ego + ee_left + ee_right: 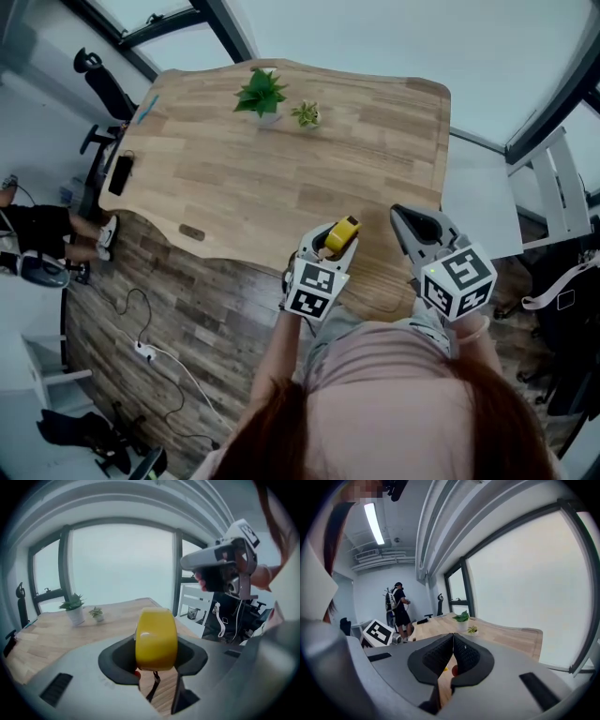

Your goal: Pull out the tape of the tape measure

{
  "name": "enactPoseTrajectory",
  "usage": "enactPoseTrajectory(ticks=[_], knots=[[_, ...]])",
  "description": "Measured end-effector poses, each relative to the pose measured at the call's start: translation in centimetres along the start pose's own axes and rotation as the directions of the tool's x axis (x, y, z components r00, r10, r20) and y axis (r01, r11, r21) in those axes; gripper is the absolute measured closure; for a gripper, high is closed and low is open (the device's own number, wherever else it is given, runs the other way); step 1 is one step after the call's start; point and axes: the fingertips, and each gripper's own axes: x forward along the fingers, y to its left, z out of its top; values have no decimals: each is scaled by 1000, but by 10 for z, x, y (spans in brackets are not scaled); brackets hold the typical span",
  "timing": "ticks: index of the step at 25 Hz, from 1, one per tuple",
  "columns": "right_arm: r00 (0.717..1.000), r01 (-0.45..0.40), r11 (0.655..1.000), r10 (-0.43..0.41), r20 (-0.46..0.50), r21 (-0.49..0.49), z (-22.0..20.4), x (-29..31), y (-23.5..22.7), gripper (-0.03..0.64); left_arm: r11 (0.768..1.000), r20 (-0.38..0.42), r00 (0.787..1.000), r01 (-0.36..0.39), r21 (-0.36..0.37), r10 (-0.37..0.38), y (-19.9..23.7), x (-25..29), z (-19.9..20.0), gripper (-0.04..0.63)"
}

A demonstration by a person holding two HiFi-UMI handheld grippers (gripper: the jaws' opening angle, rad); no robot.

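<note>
A: Left claw (336, 242) first: found it pinching the tape measure (342, 232), a yellow case gripped by its flat sides, narrow rim turned back toward the claw's own camera. Saw a dark strap (153, 682) dangling just beneath the case.

B: Off the table (281, 178)?

A: Yes, held clear above its near edge, touching no wood. Looked tilted somewhat downward, at the end of a bare forearm (281, 366) reaching out from the body.

B: And the right claw (397, 214)?

A: Found it just beside the left one, on its right, pads pressed together on nothing. Pointed much the same way, out over the table.

B: So which way for the pull?

A: Judged the case to lie near, to the left of the right claw, with only air between. Could not make out the tape's hook in any view; possibly underneath, by the strap and a small red spot (137, 672). Would likely need to spread that claw, reach across for the hook, then draw away in the plane of the case's flat sides.

B: Anything beyond?

A: Farther out from both claws, spotted a large potted plant (261, 94) and a small potted plant (307, 114) near the table's far edge, then windows (122, 564).
</note>
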Motion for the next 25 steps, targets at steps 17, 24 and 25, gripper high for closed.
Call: enactPoseTrajectory(ticks=[17,24,25], knots=[[964,-261,915,261,42,308,4,16,17,614,996,139,990,-11,94,-2,-4,-68,70,426],[915,-384,793,396,80,473,2,20,32,568,989,153,987,24,149,-47,-12,-82,76,426],[907,-398,771,410,90,498,2,20,34,566,987,155,987,27,157,-52,-13,-84,77,426]])
